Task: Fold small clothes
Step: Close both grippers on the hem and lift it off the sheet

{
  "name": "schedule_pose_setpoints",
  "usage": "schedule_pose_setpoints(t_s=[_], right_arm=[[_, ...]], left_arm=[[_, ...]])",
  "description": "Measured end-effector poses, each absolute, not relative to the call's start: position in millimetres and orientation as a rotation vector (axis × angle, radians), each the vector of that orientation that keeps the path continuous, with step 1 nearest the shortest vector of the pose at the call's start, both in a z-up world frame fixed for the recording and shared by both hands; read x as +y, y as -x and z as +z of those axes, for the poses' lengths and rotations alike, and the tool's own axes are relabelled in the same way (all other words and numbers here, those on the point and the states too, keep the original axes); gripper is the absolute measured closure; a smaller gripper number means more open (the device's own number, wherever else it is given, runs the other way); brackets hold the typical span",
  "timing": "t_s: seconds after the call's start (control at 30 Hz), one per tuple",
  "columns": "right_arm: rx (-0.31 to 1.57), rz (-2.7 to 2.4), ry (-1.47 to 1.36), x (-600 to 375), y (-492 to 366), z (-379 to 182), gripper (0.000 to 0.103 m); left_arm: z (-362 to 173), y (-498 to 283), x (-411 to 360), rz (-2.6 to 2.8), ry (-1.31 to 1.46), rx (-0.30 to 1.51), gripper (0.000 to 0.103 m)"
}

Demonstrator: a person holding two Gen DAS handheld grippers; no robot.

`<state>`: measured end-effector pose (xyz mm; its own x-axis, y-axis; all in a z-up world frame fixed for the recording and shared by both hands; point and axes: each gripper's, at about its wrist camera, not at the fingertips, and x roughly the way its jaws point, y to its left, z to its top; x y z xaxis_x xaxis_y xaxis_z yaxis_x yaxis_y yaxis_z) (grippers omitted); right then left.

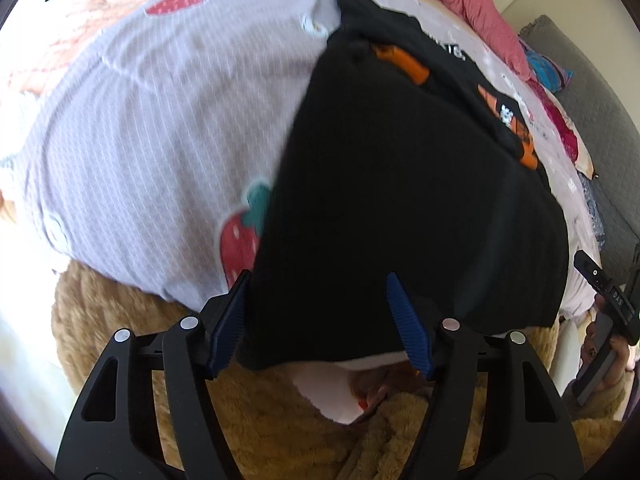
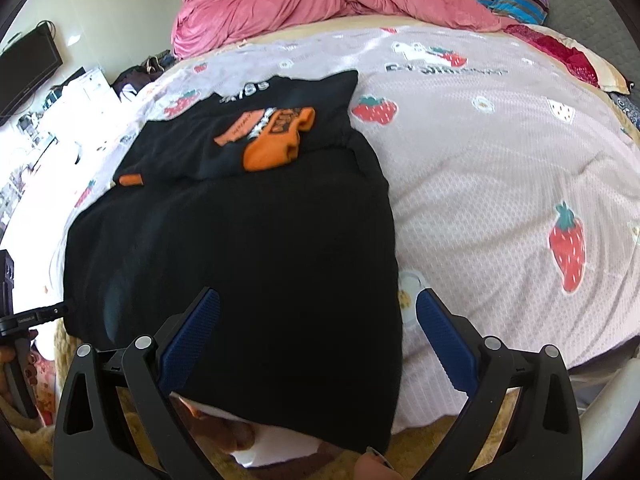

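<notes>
Both of my tongs hang over the near hem of the black garment (image 2: pixel 256 248). On my left gripper (image 1: pixel 320 322) the blue pads (image 1: pixel 408 326) straddle the garment's near corner with gaps either side, so nothing is pinched yet; whether cloth brushes the left pad I cannot tell, as black fabric hides its inner face. My right gripper (image 2: pixel 316 340) stands spread wide, its left pad over the cloth and its right pad (image 2: pixel 442 340) off the garment's edge, above the bedspread (image 2: pixel 500 184). It grasps nothing.

Under the hem, at 6 o'clock in both views, something white and a reddish-brown shape peek out, cut off by the cloth and my fingers, too hidden to name. A tan fuzzy blanket (image 1: pixel 280 420) lies nearest of all, running out of frame.

Further out, the garment lies flat on the lilac strawberry-print bedspread, its lower part folded up over itself. An orange print (image 2: pixel 272 140) shows toward 12 o'clock in the right view, partly tucked under a fold; white lettering above it is too blurred to read.

At 3 o'clock in the left view my other tool (image 1: pixel 608 300) pokes in, mostly cropped. Farthest, at 12 o'clock in the right view, a pink duvet (image 2: pixel 328 4) is bunched along the bed's far edge; the clutter at 9 o'clock is washed out by glare.
</notes>
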<state>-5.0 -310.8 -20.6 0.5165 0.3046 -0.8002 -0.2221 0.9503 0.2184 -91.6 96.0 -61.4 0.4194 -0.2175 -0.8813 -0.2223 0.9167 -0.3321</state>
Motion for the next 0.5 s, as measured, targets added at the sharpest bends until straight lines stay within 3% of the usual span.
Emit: schedule_pose_setpoints(t_s=[0.5], right_arm=[[1.150, 0.381, -0.150, -332.7, 46.4, -53.4, 0.006]], left_arm=[[-64.9, 98.5, 86.8, -0.003, 0.370, 1.168, 0.044]])
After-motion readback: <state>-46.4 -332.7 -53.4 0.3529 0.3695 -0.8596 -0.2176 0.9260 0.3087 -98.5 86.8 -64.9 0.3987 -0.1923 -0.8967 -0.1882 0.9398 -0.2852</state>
